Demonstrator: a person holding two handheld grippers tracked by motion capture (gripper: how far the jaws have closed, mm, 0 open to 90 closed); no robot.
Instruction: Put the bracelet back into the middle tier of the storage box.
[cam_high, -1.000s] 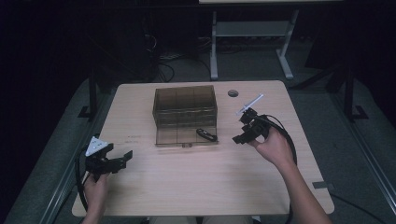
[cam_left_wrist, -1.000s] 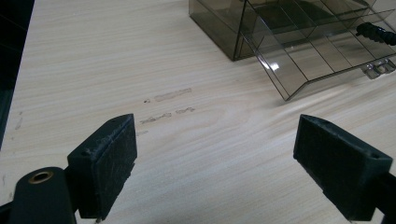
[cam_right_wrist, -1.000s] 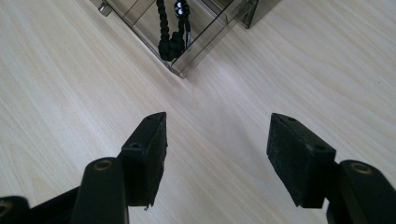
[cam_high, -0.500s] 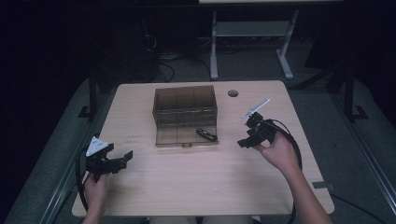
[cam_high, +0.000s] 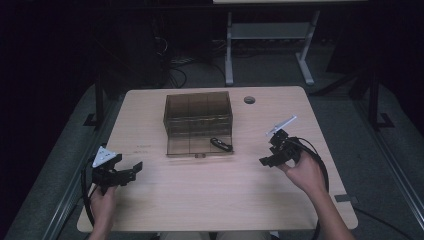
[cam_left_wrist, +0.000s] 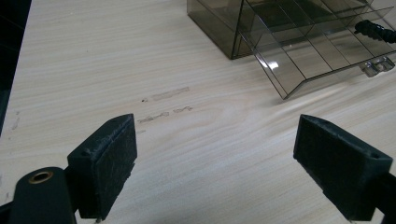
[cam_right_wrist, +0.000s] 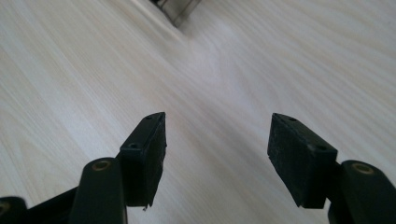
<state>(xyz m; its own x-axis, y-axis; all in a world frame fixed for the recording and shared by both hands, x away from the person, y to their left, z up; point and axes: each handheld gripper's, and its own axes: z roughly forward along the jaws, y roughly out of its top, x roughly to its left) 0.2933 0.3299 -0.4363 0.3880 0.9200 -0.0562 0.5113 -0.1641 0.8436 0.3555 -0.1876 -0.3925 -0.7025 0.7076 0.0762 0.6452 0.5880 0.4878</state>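
Note:
A smoky transparent drawer box (cam_high: 199, 117) stands at the table's middle back, its drawer (cam_high: 200, 145) pulled out toward me. A small black object (cam_high: 220, 145) lies in the drawer's right compartment, also seen as a black object (cam_left_wrist: 379, 31) in the left gripper view. My left gripper (cam_high: 131, 170) hovers near the front left of the table, open and empty, with the box (cam_left_wrist: 261, 28) ahead and to its right. My right gripper (cam_high: 266, 159) is held right of the drawer, open, nothing between its jaws, pointing down at bare wood.
The light wooden table (cam_high: 215, 200) has a round cable hole (cam_high: 249, 100) at the back right of the box. Faint scuff marks (cam_left_wrist: 166, 94) lie ahead of the left gripper. A dark floor and a desk frame (cam_high: 265, 45) lie beyond the table.
My right gripper has drifted right and toward me, away from the drawer. The left gripper has stayed in place.

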